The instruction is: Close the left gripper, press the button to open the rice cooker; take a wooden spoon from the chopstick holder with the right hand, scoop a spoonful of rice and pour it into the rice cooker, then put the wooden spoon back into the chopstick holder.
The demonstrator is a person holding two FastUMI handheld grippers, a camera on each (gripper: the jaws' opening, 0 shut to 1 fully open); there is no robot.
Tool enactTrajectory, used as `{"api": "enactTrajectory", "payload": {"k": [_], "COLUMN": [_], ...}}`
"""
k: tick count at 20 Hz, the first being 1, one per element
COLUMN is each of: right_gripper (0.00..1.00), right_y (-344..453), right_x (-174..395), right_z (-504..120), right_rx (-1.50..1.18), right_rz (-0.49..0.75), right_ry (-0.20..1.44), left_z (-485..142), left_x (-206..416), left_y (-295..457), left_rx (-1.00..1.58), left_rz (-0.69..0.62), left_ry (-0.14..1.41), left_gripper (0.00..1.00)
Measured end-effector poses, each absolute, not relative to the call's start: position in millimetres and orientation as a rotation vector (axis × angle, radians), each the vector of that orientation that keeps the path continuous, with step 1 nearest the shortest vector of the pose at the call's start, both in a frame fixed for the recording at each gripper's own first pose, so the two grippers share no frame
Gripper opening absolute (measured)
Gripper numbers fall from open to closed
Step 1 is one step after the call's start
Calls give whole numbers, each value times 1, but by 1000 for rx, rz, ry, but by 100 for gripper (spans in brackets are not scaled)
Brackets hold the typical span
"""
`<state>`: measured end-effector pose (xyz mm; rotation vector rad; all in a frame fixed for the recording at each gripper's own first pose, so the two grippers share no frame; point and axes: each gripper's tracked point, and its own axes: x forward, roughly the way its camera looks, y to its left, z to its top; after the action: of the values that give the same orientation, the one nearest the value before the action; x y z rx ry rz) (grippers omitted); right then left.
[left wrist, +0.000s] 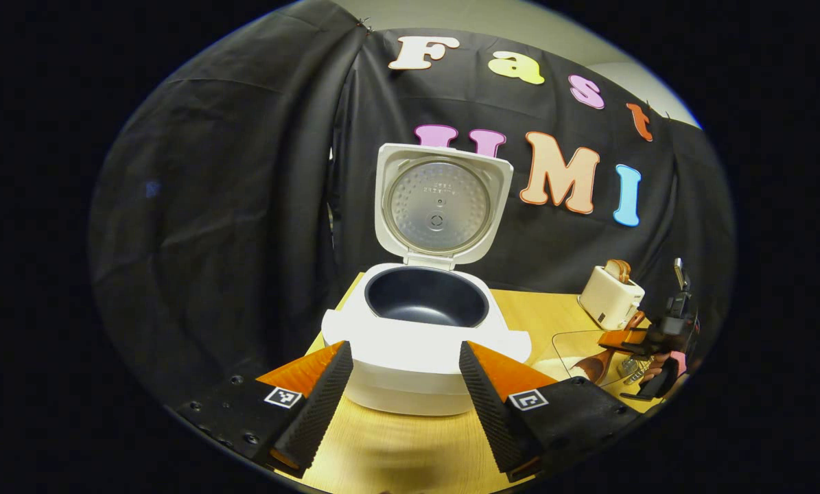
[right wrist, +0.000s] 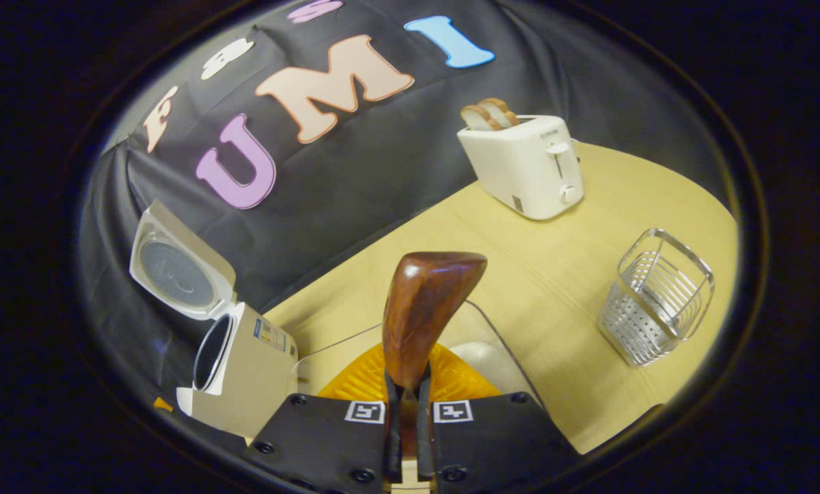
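While clamping wooden spoon [right wrist: 427,309]: jaws seemingly tight.

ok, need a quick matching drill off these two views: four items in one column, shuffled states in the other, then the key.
Items:
1. rice cooker lid
2. wooden spoon
3. toaster
4. chopstick holder

States:
A. bread slices sticking out of the top
B. raised, inner pot exposed
C. standing on the table with nothing in it
D. clamped in the right gripper

Pairs: 1-B, 2-D, 3-A, 4-C
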<state>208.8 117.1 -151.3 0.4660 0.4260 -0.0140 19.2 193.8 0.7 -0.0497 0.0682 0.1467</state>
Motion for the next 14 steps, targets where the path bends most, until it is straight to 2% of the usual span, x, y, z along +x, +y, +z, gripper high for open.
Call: {"api": "enactTrajectory", "payload": {"k": [14], "right_gripper": [11], "right_y": [111], "right_x": [195], "right_z": [-76], "right_rx": [898], "right_rz": [47], "right_ry": [319], "left_z": [6], "left_x": [18], "left_y": [179], "left_rx": [-41], "left_rz": [98], "left_ry": [47], "left_gripper": [93]}}
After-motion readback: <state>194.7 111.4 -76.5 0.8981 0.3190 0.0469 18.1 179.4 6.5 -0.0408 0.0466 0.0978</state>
